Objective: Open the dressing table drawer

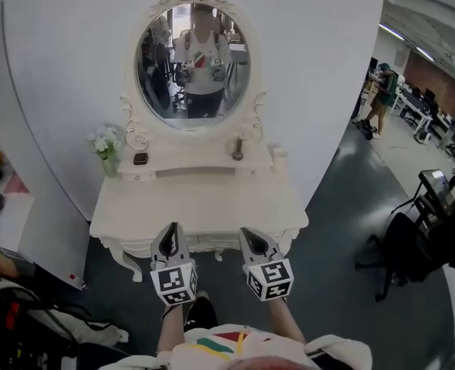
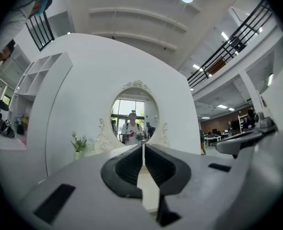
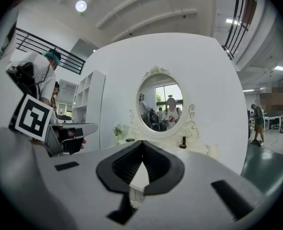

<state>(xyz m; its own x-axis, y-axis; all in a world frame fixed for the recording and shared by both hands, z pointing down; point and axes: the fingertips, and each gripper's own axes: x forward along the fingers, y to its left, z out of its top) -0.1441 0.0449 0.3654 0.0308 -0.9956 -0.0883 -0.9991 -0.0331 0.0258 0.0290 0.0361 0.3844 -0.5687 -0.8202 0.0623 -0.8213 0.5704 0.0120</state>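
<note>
White dressing table drawer (image 1: pixel 206 243) looked shut, I think. It sat tucked under the front edge of the tabletop, so not much of it showed. Both tongs hung just in front of that edge, side by side and pointing at it: left gripper (image 1: pixel 171 231) and right gripper (image 1: pixel 248 236), each with its jaws pinched together on nothing. Further back on the dressing table (image 1: pixel 204 203) a vase of flowers (image 1: pixel 106 151) stood at the left, below the oval mirror (image 1: pixel 194 60).
</note>
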